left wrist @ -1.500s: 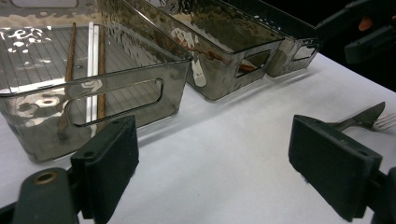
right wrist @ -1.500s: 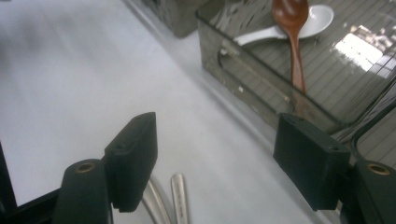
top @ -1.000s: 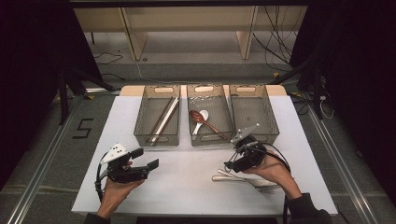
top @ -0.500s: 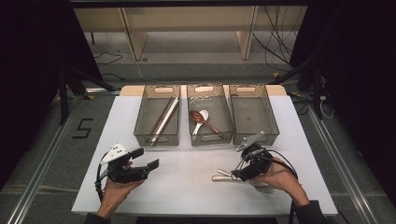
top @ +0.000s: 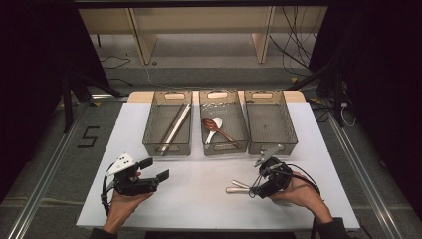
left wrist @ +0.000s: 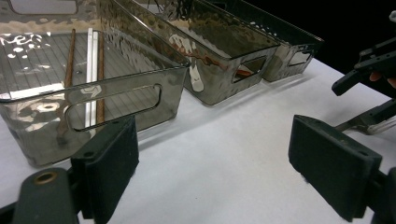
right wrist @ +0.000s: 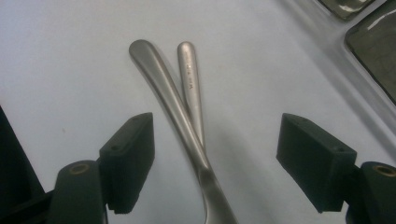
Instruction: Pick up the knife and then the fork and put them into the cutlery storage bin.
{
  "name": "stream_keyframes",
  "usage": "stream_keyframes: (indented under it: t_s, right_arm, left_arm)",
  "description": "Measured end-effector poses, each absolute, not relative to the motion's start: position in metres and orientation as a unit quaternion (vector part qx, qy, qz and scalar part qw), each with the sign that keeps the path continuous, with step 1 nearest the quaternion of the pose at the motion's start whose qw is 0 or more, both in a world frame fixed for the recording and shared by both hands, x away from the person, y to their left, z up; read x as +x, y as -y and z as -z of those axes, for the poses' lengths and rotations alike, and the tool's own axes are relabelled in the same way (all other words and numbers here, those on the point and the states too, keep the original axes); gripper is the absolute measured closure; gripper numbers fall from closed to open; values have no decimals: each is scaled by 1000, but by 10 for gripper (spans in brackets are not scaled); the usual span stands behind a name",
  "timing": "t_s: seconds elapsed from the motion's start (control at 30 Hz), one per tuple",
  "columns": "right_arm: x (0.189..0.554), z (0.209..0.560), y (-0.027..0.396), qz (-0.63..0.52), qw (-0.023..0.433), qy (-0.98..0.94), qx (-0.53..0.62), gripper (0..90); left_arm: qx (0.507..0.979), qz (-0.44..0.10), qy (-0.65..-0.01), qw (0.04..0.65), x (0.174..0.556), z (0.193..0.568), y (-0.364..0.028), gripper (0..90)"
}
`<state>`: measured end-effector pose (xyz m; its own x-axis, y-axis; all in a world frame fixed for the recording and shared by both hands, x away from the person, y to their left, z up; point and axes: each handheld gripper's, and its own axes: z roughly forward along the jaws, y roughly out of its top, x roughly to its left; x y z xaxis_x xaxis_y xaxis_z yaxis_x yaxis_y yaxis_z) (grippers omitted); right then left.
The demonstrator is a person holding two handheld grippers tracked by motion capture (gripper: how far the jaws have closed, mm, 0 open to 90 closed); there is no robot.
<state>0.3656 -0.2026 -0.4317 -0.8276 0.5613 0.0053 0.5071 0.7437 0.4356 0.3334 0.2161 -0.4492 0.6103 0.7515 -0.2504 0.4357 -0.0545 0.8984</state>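
right black two-jaw gripper [top: 256, 188] spread wide, jaws straddling two slim steel utensil handles [right wrist: 180, 100] without touching either. handles flat on the white table [top: 209, 199], crossing each other between the jaws, rounded ends pointing away from the gripper; utensil heads hidden under it. in the high view, lying at the table's near right [top: 239, 187], in front of the right-hand clear grey plastic bin [top: 271, 122] and well apart from it.

left black two-jaw gripper [top: 155, 169] also wide open, gripping nothing, held low over the table's near left, aimed toward the bins. left clear grey bin [left wrist: 56, 79] holding chopsticks [top: 174, 127]; middle clear grey bin [top: 223, 124] holding a brown spoon [top: 217, 128] and a white spoon [top: 214, 128].
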Motion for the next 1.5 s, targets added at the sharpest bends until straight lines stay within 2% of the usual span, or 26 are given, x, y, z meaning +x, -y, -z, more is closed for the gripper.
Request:
stream_keyframes:
  t_s: [0.33, 0.83, 1.5]
  right_arm:
    - [365, 435, 205, -192, 55, -938, 282, 325]
    - [360, 442, 208, -144, 54, -952, 264, 518]
    - [361, 455, 195, -98, 56, -970, 216, 711]
  left_arm:
    - [714, -144, -416, 545, 334, 450, -215, 157]
    - [721, -148, -406, 542, 333, 449, -213, 158]
    - [724, -146, -406, 539, 332, 450, -212, 158]
